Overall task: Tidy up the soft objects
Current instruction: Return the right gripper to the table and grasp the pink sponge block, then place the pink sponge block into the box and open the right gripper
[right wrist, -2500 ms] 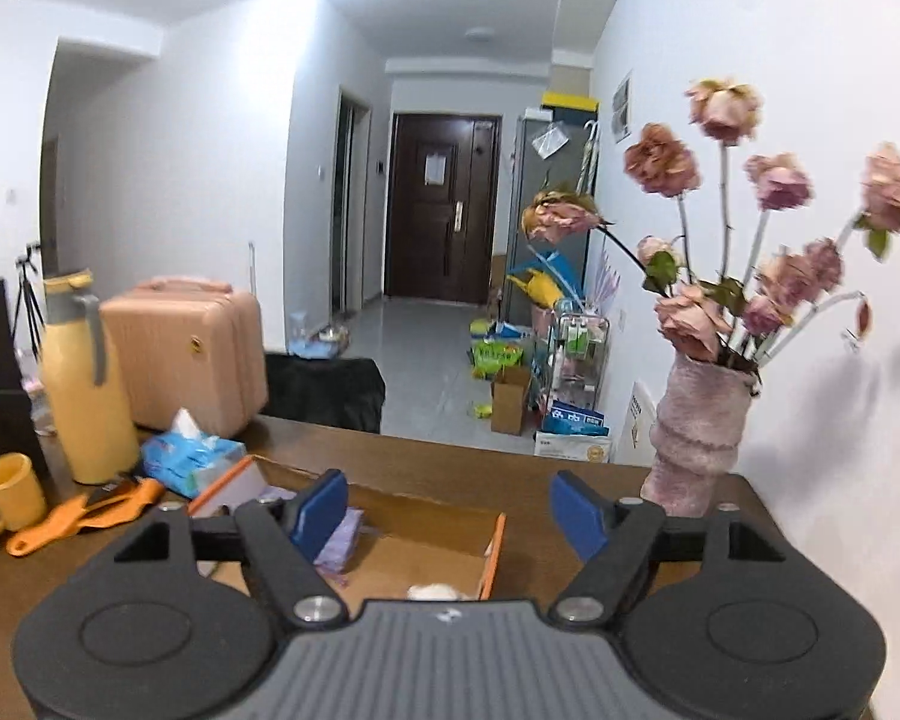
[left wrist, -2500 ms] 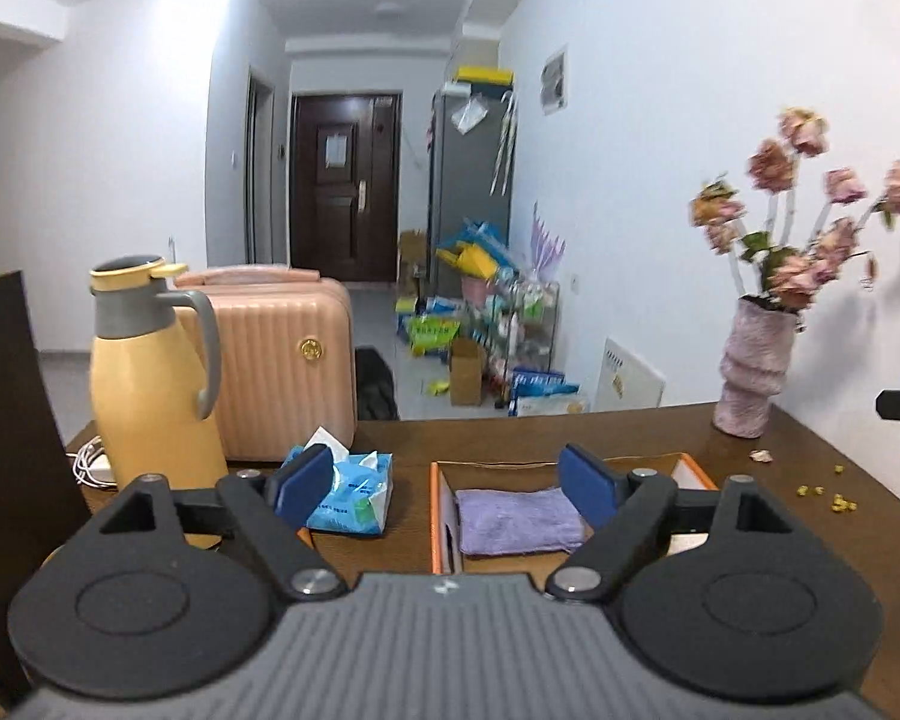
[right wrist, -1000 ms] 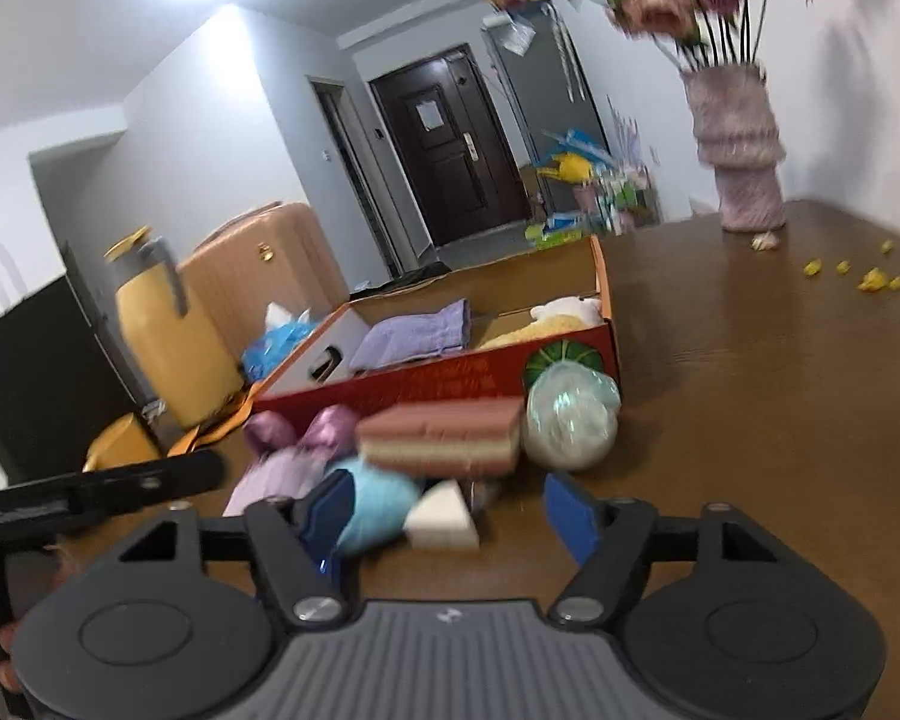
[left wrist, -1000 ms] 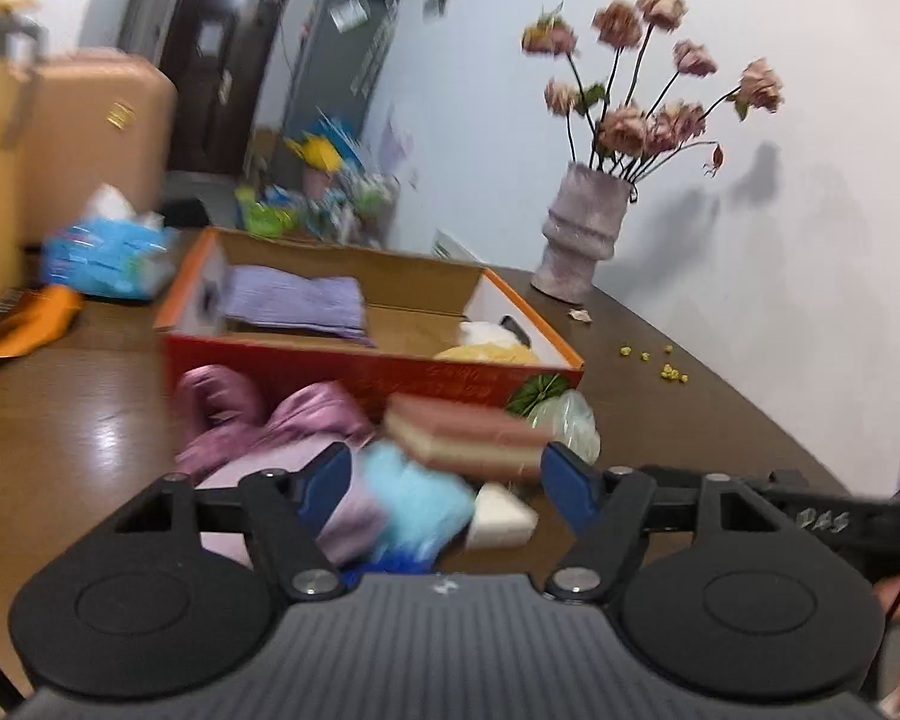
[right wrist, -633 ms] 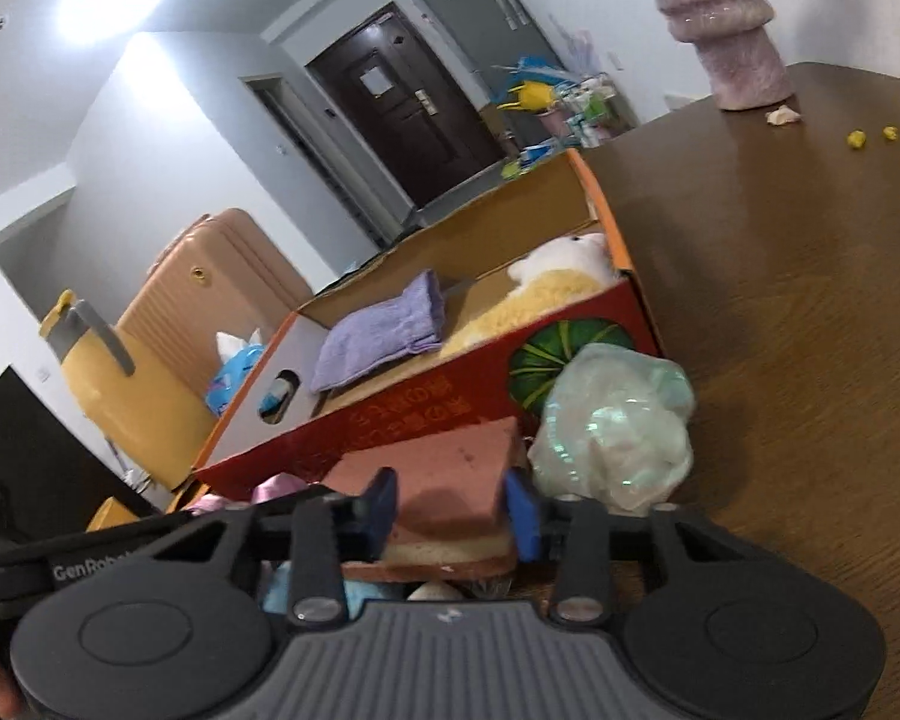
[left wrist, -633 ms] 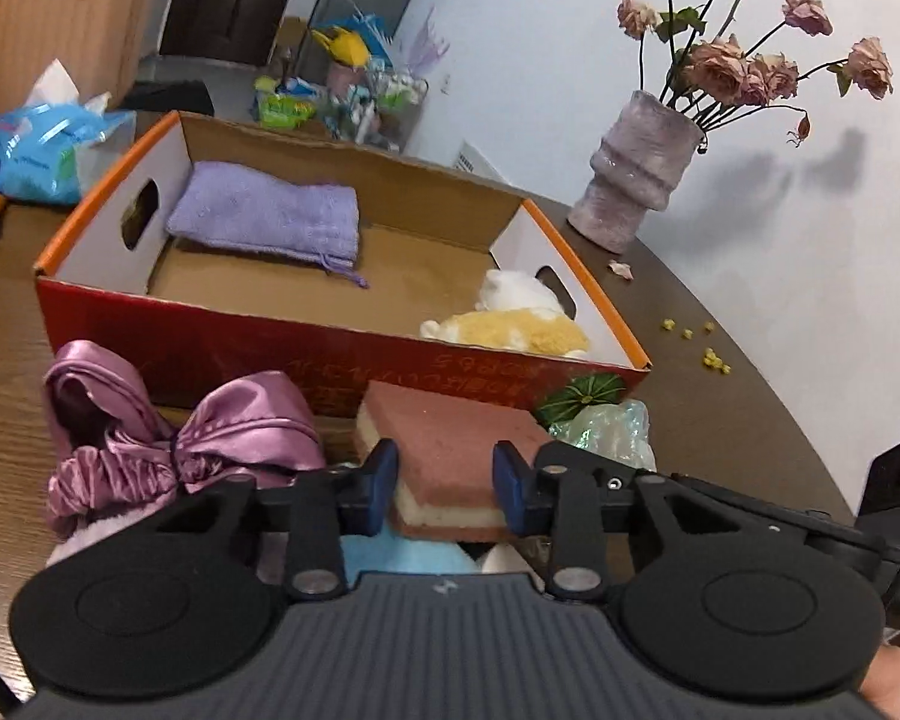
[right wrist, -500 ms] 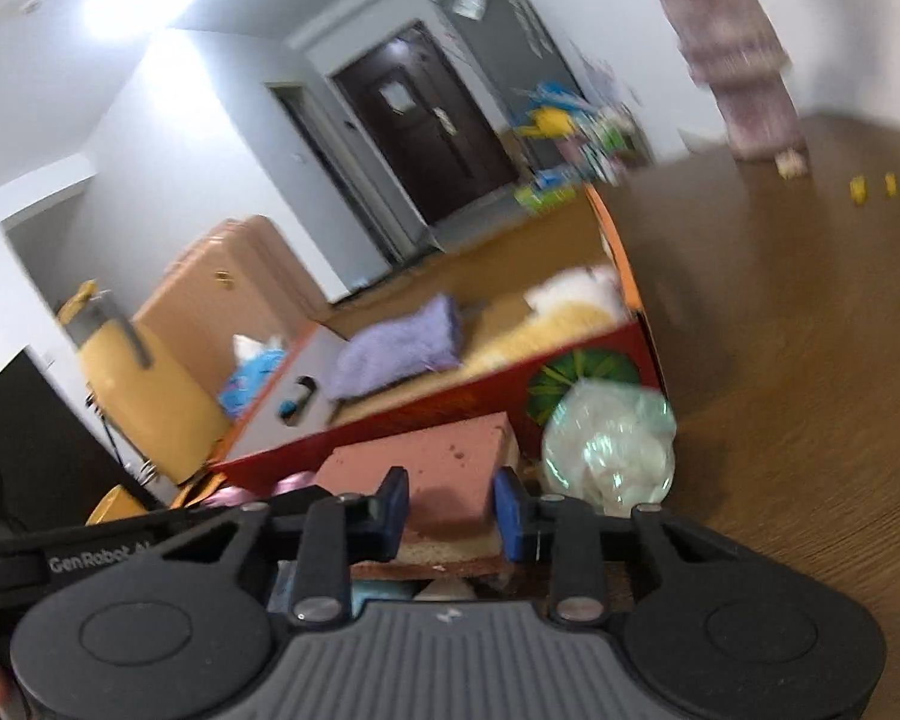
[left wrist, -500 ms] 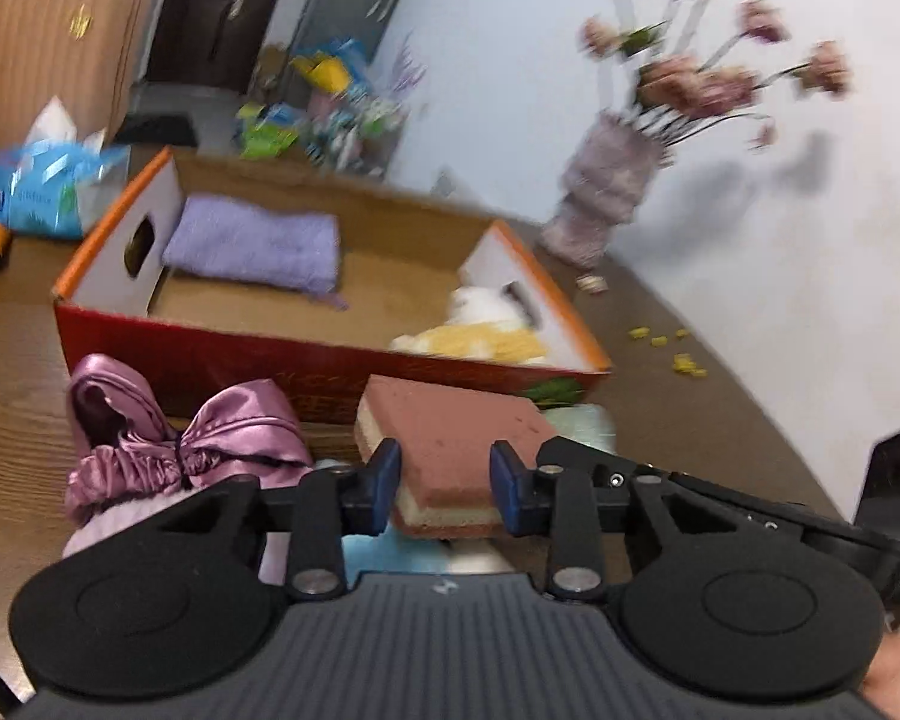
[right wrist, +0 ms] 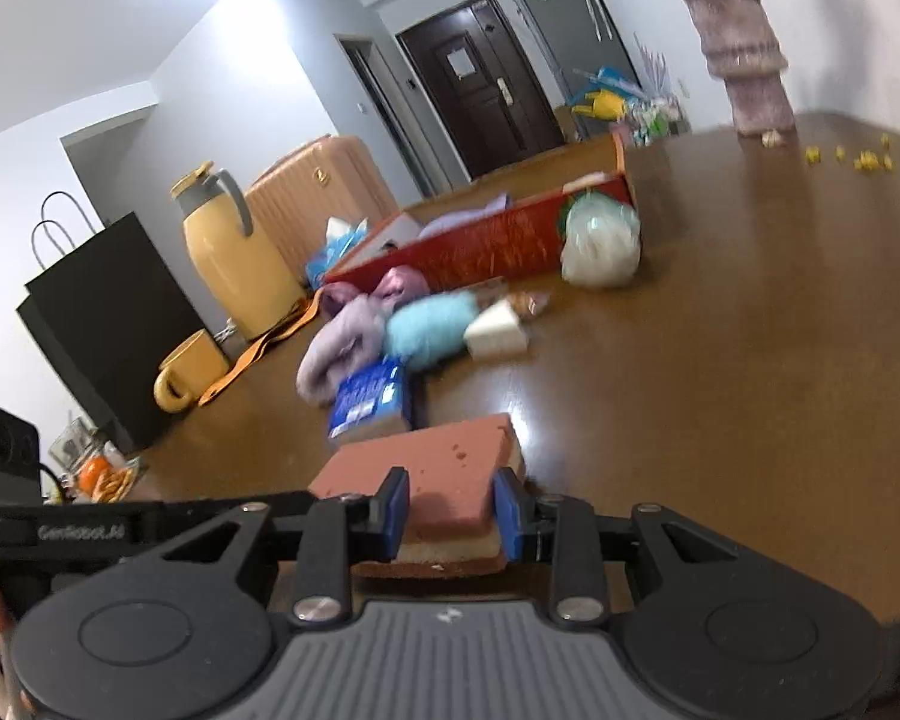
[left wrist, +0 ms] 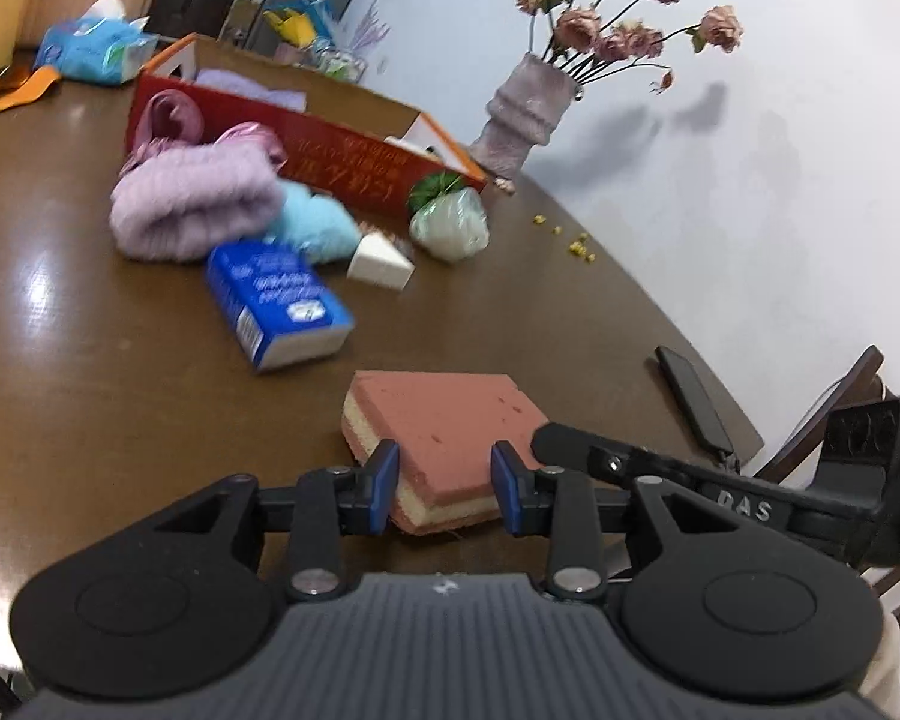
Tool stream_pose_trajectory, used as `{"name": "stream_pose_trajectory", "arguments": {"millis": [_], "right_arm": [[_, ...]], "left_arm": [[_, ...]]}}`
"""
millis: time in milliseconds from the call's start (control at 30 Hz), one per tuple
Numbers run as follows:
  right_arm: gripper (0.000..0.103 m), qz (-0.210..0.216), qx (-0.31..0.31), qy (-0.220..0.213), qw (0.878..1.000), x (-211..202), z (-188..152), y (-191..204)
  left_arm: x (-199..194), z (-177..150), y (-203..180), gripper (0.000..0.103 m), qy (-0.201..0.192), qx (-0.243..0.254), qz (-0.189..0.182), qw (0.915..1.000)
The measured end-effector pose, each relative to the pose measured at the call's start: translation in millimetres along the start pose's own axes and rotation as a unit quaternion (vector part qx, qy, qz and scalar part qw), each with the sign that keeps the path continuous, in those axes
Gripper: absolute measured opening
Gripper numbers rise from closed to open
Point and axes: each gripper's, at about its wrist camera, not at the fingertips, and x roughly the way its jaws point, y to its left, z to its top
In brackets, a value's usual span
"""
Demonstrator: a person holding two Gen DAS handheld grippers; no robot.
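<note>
Now sponge [left wrist: 444,420] sits btwn both opening claws, L [left wrist: 444,489] & R [right wrist: 453,510].

Pulled away from the pile beside the red cardboard box [left wrist: 354,159]: rust-topped, cream-bottomed sponge block [left wrist: 444,429], now clamped between both left gripper [left wrist: 444,489] and right gripper [right wrist: 452,510], jaws easing open slightly.

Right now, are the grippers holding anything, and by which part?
Both grip the pink-topped sponge: the left gripper pinches its near corner, the right gripper pinches its near end. Both sets of jaws are easing open slightly.
</note>
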Motion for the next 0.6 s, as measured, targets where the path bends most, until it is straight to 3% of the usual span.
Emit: {"name": "stream_pose_trajectory", "arguments": {"millis": [67,167,300,600], "right_arm": [[0.034,0.009,0.007,-0.002,1.000,-6,-7,-3],[0.036,0.001,0.009,-0.007,1.000,-10,-9,-5],[0.038,-0.003,0.015,-0.008,1.000,-9,-8,-11],[0.037,-0.004,0.030,-0.003,1.000,6,-2,-15]], "left_arm": [[-1,-1,1,0.037,0.001,-0.004,0.008,1.0000],[-4,0,4,0.052,-0.008,-0.017,0.022,0.9996],[-3,3,6,0.052,-0.019,-0.021,0.033,0.9990],[11,5,17,0.051,0.005,-0.044,0.016,0.9989]]}}
